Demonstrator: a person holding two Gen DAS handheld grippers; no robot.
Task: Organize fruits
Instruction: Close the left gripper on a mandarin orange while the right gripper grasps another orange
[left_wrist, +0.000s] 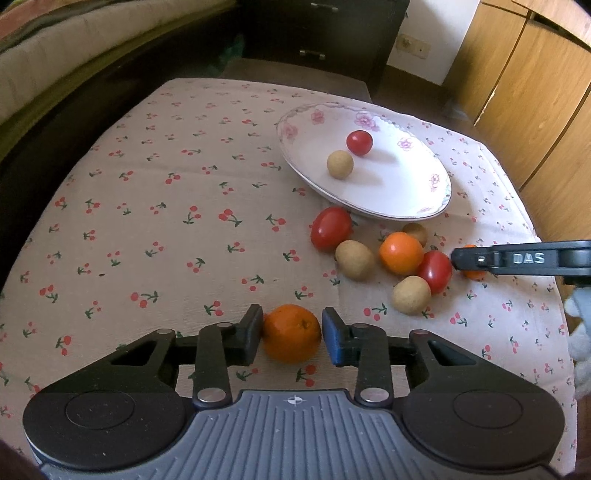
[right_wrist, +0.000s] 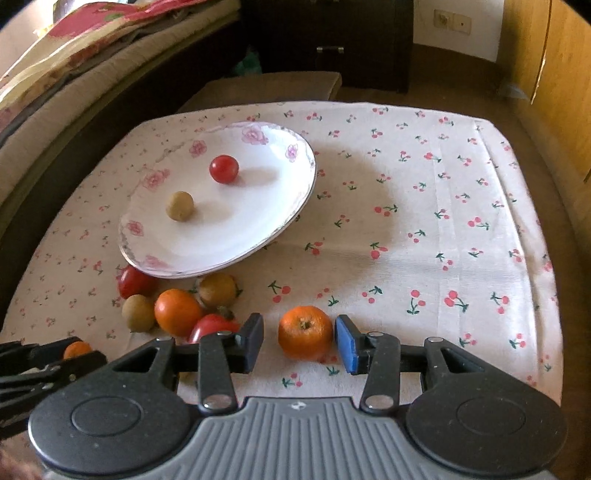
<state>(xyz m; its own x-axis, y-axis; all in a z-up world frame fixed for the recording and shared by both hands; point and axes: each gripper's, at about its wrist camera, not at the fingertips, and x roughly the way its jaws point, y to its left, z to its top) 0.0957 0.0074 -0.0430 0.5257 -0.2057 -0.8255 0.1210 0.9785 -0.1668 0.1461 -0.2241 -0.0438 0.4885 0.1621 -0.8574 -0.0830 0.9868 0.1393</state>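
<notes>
— Two things lie in the plate (right_wrist: 295, 206)?
— Yes: a red tomato (right_wrist: 224, 169) and a tan fruit (right_wrist: 179, 206).
— And the jaws?
— Left gripper (left_wrist: 291, 334) pinches an orange (left_wrist: 291, 332) on the tablecloth (left_wrist: 147, 221); right gripper (right_wrist: 300, 341) stands spread around a mandarin (right_wrist: 305, 332).

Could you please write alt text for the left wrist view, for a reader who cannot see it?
The left gripper has its jaws around a small orange on a cherry-print tablecloth. Beyond it lie loose tomatoes, tan fruits and another orange, below a floral plate holding one tomato and one tan fruit. The right gripper's finger reaches in from the right.
</notes>
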